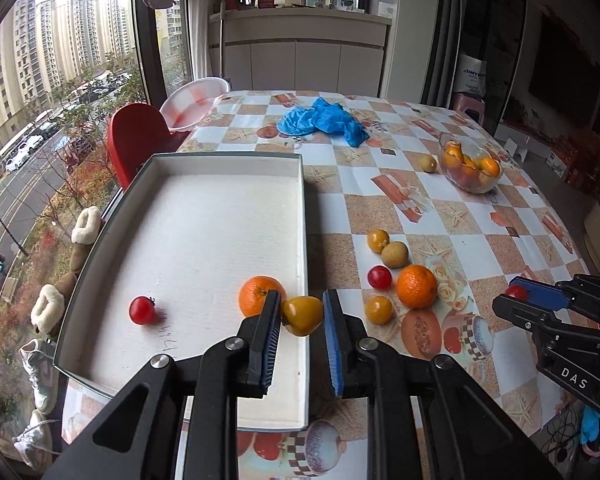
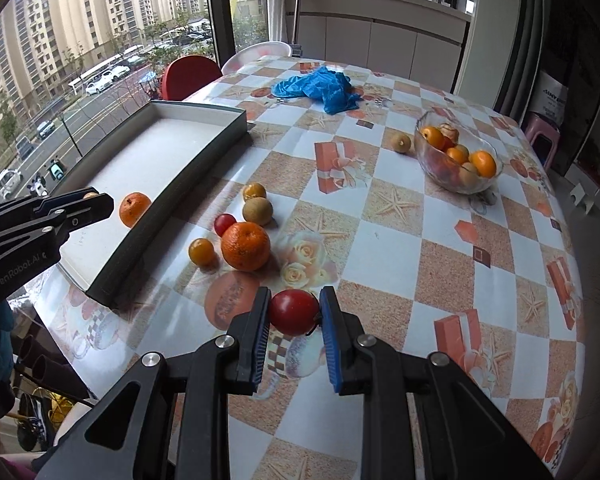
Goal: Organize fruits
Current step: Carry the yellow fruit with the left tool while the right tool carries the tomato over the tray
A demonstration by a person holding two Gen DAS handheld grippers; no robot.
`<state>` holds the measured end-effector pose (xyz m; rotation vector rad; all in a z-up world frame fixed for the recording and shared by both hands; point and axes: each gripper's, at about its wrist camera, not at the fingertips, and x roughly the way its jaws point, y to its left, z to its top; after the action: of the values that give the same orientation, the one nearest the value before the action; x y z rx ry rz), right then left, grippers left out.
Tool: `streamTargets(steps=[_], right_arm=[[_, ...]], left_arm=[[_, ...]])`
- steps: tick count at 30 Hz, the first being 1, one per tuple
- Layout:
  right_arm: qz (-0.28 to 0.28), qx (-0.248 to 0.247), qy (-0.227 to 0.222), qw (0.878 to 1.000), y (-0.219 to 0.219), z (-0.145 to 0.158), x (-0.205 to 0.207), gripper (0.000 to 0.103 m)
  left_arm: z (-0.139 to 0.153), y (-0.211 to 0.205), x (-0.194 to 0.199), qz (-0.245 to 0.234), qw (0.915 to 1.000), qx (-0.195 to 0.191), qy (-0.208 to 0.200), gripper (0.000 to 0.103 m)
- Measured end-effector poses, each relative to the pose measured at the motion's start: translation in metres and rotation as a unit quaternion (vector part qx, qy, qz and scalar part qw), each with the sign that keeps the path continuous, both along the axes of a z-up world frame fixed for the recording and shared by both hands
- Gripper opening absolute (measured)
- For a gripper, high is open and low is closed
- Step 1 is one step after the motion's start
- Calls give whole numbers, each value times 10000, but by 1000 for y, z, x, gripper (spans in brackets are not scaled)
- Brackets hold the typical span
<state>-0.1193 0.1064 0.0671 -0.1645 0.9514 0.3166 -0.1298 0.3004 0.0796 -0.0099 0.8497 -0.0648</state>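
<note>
Checkered surface (image 2: 400, 240) before us: our left fingers (image 1: 302, 312) clamp a soft yellow tomato (image 1: 302, 314), right fingers (image 2: 295, 314) a slippery red one (image 2: 294, 312), white tray (image 1: 220, 164) at ten o'clock; we squeeze each gently across its middle.

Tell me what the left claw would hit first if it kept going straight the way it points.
Probably the floor of the white tray, near the orange; depth is unclear. The left claw grips a yellow fruit.
</note>
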Motion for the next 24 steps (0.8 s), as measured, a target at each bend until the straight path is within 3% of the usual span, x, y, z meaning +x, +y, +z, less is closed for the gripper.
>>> streamTargets(steps=[24], right_arm=[[1184,-570,-269,9910,129,11,35,27]], left_arm=[[-19,71,24,577,9983,11,64,23]])
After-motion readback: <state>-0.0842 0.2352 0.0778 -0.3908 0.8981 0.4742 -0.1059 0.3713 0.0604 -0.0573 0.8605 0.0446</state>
